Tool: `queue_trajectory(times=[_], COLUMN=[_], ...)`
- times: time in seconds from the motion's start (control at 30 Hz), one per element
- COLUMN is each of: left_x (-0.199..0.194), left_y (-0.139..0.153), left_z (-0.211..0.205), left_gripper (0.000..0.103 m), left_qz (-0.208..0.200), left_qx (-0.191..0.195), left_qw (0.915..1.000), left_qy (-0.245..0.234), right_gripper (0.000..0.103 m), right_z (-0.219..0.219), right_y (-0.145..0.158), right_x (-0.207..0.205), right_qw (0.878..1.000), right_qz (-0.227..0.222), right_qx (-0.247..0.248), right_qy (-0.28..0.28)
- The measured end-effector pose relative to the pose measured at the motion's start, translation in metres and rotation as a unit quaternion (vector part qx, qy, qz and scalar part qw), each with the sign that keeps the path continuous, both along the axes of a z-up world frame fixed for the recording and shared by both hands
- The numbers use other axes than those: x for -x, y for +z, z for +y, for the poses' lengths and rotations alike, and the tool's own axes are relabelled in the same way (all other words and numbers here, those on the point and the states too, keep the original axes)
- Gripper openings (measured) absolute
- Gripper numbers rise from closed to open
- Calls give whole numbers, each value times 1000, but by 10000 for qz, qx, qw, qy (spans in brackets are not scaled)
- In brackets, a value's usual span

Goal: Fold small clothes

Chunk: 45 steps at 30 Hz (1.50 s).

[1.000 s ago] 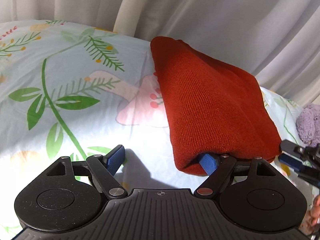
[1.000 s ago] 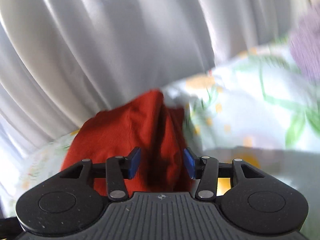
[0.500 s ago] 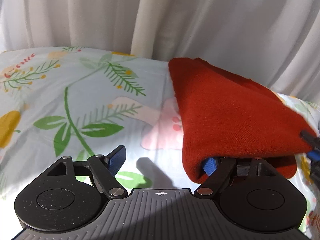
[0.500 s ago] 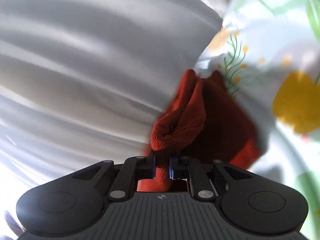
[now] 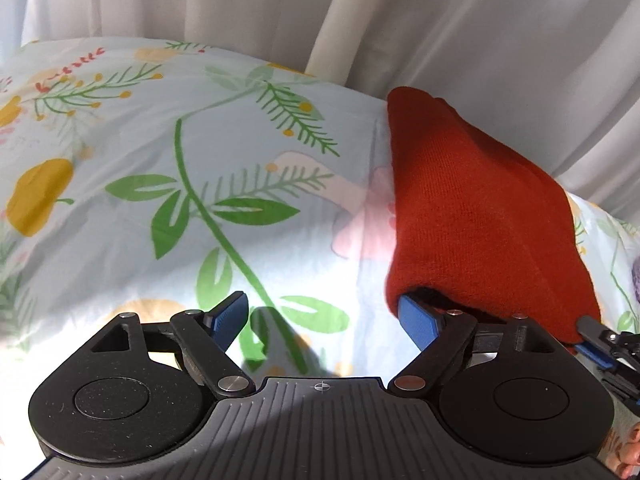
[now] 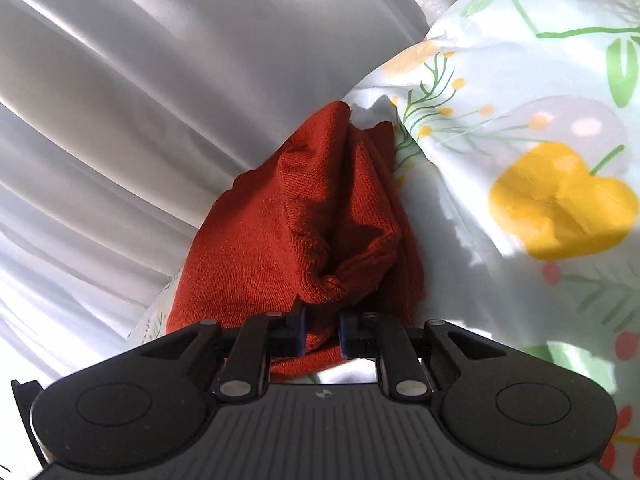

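The red knit garment (image 5: 480, 216) lies on the floral sheet (image 5: 200, 168) beside the white curtain (image 5: 480, 20) — right gripper (image 6: 322, 330) pinches its bunched edge; left gripper (image 5: 326, 314) gapes wide, 1 finger tucked under its hem.

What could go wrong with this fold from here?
1. The right tool pinches only a bunched edge of the red knit garment; it may slip out or fold crooked.
2. The left tool is open, one finger under the cloth, so it could snag the knit.
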<state>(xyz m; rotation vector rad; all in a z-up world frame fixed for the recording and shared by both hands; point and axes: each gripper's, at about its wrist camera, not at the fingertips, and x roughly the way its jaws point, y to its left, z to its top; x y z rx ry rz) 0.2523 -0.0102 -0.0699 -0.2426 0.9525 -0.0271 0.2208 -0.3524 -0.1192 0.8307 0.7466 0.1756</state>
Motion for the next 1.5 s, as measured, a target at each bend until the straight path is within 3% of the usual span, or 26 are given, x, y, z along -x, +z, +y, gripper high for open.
queue_trajectory(times=[0.07,0.13,0.23,0.27,0.4,0.53,0.67,0.73,0.8,0.9,1.0,1.13,1.27,1.33,1.5], left_x=[3,1,-7,-10,-20,-31,-42,-51,-63,-84,-107,-131,-137,-134,-124], left_y=[7,13,17,17,18,19,24,28,33,41,39,17,-10,-15,-22], left_z=[10,20,24,21,6,-6,-16,-23,-34,-55,-81,-105,-109,-104,-94], left_gripper=[87,88,89,89,89,90,90,90,90,92,94,94,94,94,94], left_qz=[26,11,-9,4,-34,-82,-198,-327,-484,-795,-1208,-1289,-1093,-1240,-1667], left_qx=[-333,-564,-613,-622,-709,-829,-797,-770,-691,-471,-361,-86,-334,-193,-260], left_qw=[9991,9972,9964,9964,9959,9951,9953,9952,9954,9951,9918,9916,9933,9920,9856], left_qy=[248,496,590,571,558,541,520,511,460,365,204,-111,-179,-106,48], right_gripper=[22,41,45,45,45,44,39,20,15,15,15,2,0,0,0], right_z=[-9,-11,0,5,35,81,106,105,98,83,62,48,41,40,43], right_y=[5,17,40,45,57,53,37,34,34,30,24,18,12,9,8], right_x=[13,20,25,18,-23,-75,-111,-123,-131,-143,-144,-141,-128,-125,-119], right_qw=[9998,9968,9806,9785,9840,9824,9816,9801,9785,9752,9786,9791,9811,9821,9798], right_qz=[-36,-56,-436,-618,-987,-999,-829,-826,-849,-755,-722,-708,-782,-828,-986], right_qx=[189,766,1869,1938,1455,1337,1434,1613,1752,2051,1916,1903,1730,1638,1668], right_qy=[-60,-216,-400,-328,280,841,947,814,677,354,216,-80,-368,-422,-504])
